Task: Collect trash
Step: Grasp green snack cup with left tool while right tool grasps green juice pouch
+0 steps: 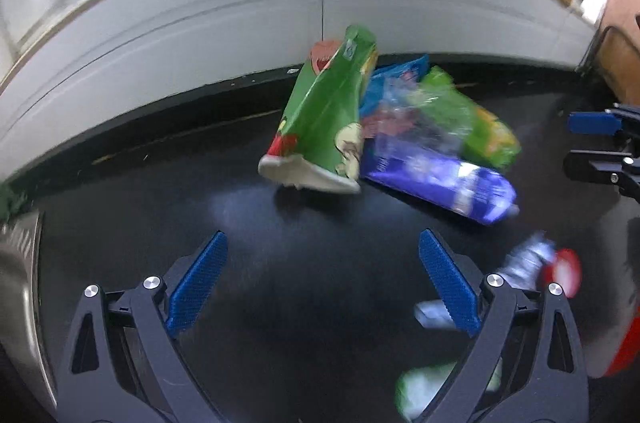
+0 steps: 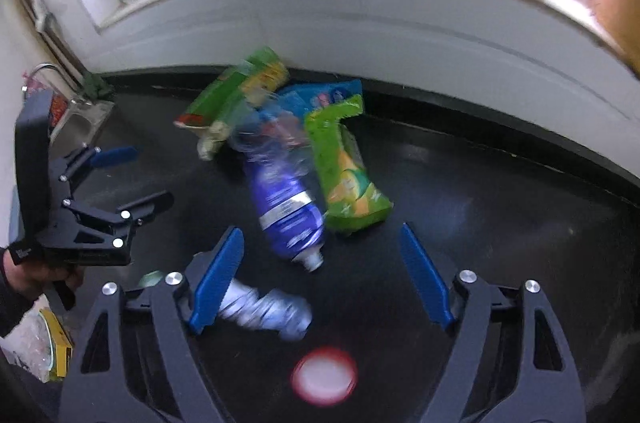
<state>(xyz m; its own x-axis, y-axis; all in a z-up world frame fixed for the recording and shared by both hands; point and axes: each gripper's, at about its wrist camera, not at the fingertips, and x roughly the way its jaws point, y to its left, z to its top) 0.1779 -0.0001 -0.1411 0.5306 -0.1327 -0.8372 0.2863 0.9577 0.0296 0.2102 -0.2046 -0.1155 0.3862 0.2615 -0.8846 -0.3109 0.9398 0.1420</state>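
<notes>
A pile of trash lies on the black counter (image 1: 280, 283) by the white wall. A green juice carton (image 1: 324, 115) (image 2: 236, 91) leans at its left. A crushed bottle with a blue label (image 1: 436, 175) (image 2: 284, 207) and a green snack bag (image 1: 468, 119) (image 2: 344, 171) lie beside it, over a blue wrapper (image 2: 324, 93). A crumpled silver wrapper (image 2: 264, 311) (image 1: 524, 259) and a red-rimmed lid (image 2: 324, 375) (image 1: 562, 271) lie nearer. My left gripper (image 1: 322, 283) is open and empty, short of the carton. My right gripper (image 2: 322, 275) is open and empty over the bottle's neck.
A steel sink (image 2: 80, 119) with a tap sits at the counter's left end; its rim shows in the left wrist view (image 1: 20, 283). A windowsill above the wall holds bottles and a brush. A yellow box (image 2: 60, 347) and a plastic bag sit low left.
</notes>
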